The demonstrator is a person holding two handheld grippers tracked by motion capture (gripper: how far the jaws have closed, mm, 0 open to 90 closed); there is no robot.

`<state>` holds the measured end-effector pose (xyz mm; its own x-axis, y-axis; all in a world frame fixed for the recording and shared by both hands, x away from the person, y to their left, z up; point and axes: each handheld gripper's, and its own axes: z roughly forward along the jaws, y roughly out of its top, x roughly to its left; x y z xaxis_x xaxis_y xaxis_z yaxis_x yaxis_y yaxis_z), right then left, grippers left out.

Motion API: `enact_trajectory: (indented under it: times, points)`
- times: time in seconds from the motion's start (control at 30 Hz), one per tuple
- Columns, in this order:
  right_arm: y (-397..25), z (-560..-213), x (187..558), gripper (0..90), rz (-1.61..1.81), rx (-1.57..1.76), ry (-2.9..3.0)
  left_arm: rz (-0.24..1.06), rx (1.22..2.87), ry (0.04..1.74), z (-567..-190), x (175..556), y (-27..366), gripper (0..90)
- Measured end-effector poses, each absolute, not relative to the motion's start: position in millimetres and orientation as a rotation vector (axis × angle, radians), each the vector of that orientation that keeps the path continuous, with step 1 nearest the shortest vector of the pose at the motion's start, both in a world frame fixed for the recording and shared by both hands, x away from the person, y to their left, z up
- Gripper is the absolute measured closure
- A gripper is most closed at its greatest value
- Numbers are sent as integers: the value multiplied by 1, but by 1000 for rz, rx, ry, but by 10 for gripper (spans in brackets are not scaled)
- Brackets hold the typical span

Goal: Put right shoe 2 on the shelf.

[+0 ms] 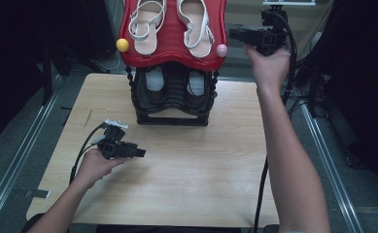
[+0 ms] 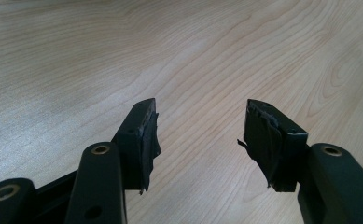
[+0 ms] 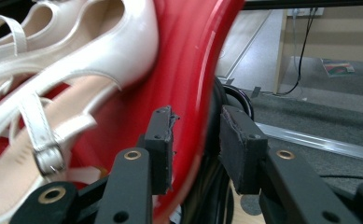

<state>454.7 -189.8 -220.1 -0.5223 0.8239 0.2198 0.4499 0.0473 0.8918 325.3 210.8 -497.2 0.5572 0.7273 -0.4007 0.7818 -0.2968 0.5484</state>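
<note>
Two jaws of our right gripper (image 3: 195,140) straddle the red shelf (image 3: 188,79) rim beside the white sandal (image 3: 76,60), while our left gripper (image 2: 200,135) hovers spread over bare table (image 2: 123,56).

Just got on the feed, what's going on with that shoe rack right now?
A person works a two-tier shoe rack with tongs in each hand. The right tongs straddle the rim of the red top tray, which carries a pair of white sandals; the jaws look not yet closed on it. The left tongs hang open over the bare table, holding nothing. Dark shoes sit on the lower black tier.
</note>
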Motion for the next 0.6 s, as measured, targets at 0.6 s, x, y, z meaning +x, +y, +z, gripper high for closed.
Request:
enact_trajectory:
  times: [0.6]
  points:
    - [-213, -278, 438, 570, 1465, 1340, 1999, -81, 2073, 1186, -496, 326, 208, 454]
